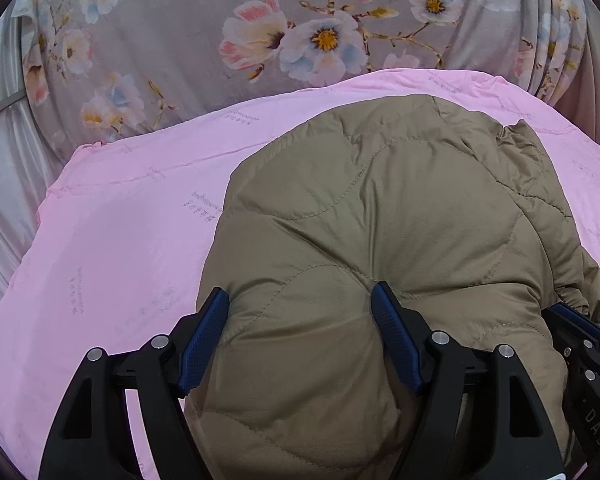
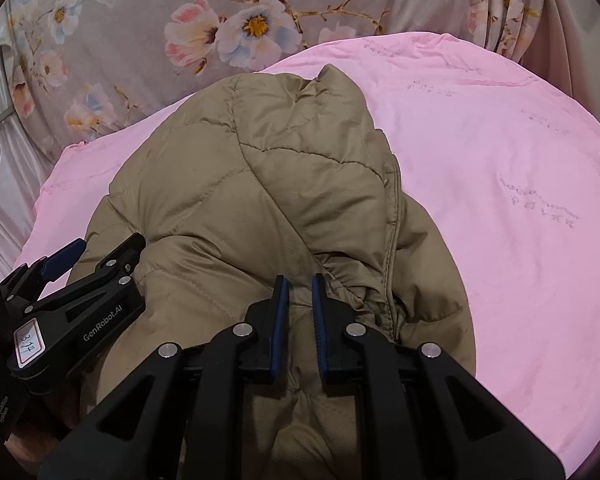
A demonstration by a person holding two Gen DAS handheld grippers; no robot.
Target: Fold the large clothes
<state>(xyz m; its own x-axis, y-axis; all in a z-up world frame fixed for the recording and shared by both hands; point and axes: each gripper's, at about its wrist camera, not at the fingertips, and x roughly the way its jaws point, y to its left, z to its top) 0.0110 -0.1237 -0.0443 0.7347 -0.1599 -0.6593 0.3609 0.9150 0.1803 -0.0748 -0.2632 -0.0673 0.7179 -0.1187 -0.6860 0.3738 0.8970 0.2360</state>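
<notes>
Pink sheet spread wide over the bed, floral bedding bunched behind it. Khaki quilted jacket heaped on that sheet, bulging up toward both tools. Left gripper spread wide astride a puffy fold; right gripper nearly closed, pinching the jacket's gathered fabric.

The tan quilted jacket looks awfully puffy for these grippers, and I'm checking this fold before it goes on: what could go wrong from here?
1. The left gripper is wide open around a bulge of the tan quilted jacket; closing may catch only the top layer, or slip off.
2. The right gripper is nearly shut on gathered fabric by the elastic cuff; pulling there may drag out a sleeve and undo the fold.
3. The pink sheet may get pinched too.
</notes>
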